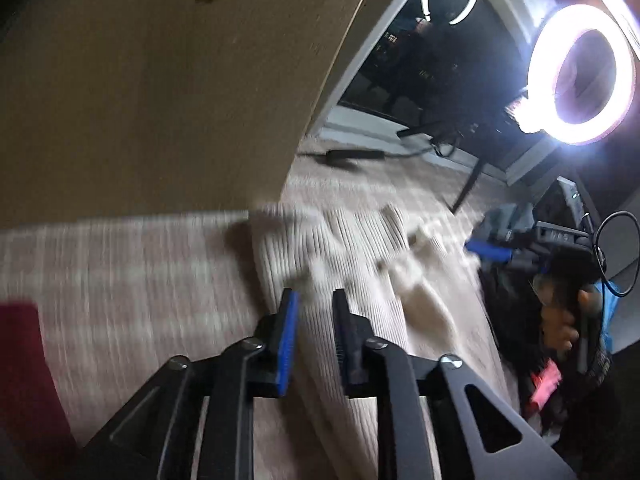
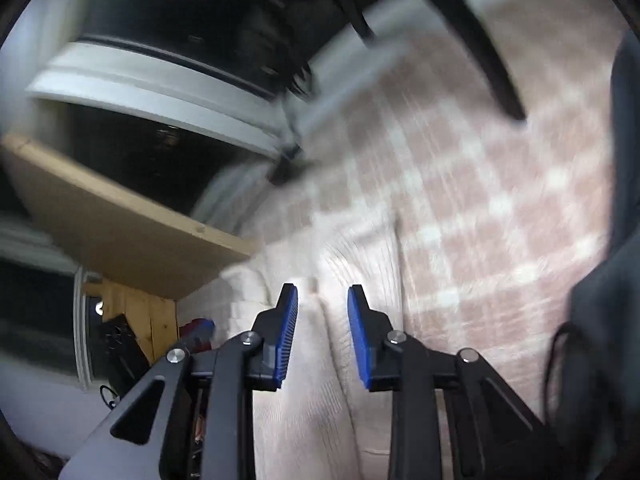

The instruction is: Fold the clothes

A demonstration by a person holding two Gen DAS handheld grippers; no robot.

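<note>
A cream ribbed knit garment (image 1: 352,264) hangs in the air past the wooden table's edge. My left gripper (image 1: 316,300) is shut on a fold of it, cloth pinched between the blue pads. In the left wrist view the right gripper (image 1: 492,250) shows at the far right, at the garment's other end, held by a hand. In the right wrist view my right gripper (image 2: 322,296) has the same garment (image 2: 304,380) bunched between its blue pads, jaws partly closed on it. Both views are motion-blurred.
A light wooden table top (image 1: 160,92) fills the upper left; it shows edge-on in the right wrist view (image 2: 120,220). A pink and white checked rug (image 2: 480,184) covers the floor. A lit ring light (image 1: 580,76) on black tripod legs (image 2: 480,40) stands by dark windows. A dark red object (image 1: 24,360) is at left.
</note>
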